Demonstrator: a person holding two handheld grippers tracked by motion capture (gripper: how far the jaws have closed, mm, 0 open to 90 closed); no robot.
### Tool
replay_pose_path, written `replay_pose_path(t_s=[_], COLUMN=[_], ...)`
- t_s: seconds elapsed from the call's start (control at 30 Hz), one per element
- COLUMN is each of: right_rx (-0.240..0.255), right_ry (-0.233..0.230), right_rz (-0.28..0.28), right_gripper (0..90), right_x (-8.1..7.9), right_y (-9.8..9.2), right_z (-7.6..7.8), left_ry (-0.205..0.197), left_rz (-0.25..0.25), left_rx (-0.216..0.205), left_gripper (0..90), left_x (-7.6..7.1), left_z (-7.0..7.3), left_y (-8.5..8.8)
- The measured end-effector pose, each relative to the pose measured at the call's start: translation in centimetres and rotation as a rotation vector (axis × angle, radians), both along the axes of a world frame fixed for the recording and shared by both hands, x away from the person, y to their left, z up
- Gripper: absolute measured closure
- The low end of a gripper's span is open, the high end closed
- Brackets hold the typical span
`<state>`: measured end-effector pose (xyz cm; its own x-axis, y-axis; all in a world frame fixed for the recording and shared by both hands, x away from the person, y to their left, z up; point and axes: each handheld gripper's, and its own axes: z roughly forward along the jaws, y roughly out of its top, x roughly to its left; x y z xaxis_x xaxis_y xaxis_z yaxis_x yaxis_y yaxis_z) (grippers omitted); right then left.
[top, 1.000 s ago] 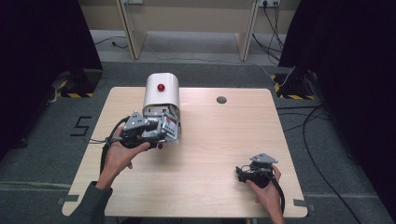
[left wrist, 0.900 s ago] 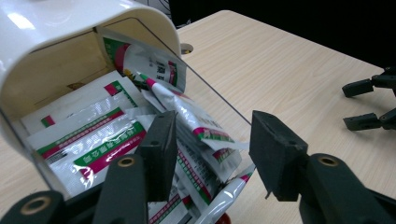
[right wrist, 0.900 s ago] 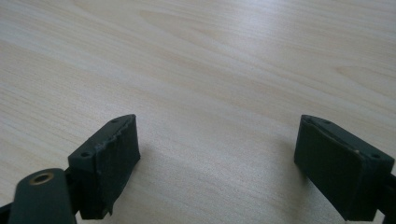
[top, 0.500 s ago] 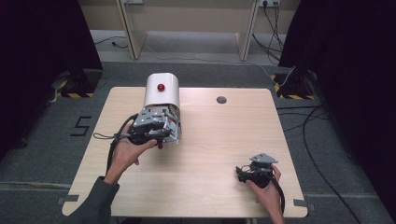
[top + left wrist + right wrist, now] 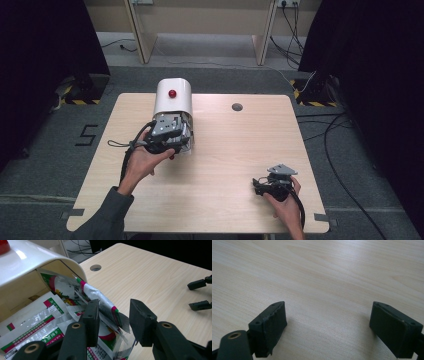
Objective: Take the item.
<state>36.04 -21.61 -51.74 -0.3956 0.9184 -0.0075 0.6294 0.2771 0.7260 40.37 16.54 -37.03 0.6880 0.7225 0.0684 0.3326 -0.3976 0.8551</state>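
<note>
Two tools are in play over the pale wooden table (image 5: 215, 150). The left tool (image 5: 112, 322) sits at the open mouth of a white, round-topped box (image 5: 173, 97) with a red knob (image 5: 172, 93), which stands at the far left of the table. Its jaws are parted, and the crinkled edge of a foil sachet (image 5: 100, 300), printed in green, red and white, lies between them; the left jaw looks to be touching the foil, the right jaw stands clear of it, so nothing is clamped yet. More sachets (image 5: 32, 322) lie flat in the box mouth, overlapping the one in the jaws. The likely trouble is that closing here pinches only the thin sealed edge, which could slip out or tear, or that the jaws catch two overlapping sachets at once and drag a neighbour out onto the table. In the high view the left hand (image 5: 145, 162) reaches forward from the near left with the forearm angled toward the box. The right hand (image 5: 282, 202) rests low at the near right, its right tool (image 5: 328, 327) held wide open over bare wood, gripping nothing, well apart from the box.
</note>
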Motion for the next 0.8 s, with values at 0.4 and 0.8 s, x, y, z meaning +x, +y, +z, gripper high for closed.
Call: replay_pose_path(t_s=[0.4, 0.8], right_rx=[-0.002, -0.001], right_ry=[-0.001, 0.001], right_rz=[0.003, 0.003], right_gripper=[14.8, 14.8], right_x=[0.0, 0.0], right_y=[0.0, 0.0], right_z=[0.0, 0.0], left_ry=[0.004, 0.057], left_rz=[-0.013, 0.024], left_rx=[0.022, 0.045], left_gripper=[56.2, 57.0], left_x=[-0.3, 0.8], left_z=[0.6, -0.7], left_y=[-0.4, -0.7])
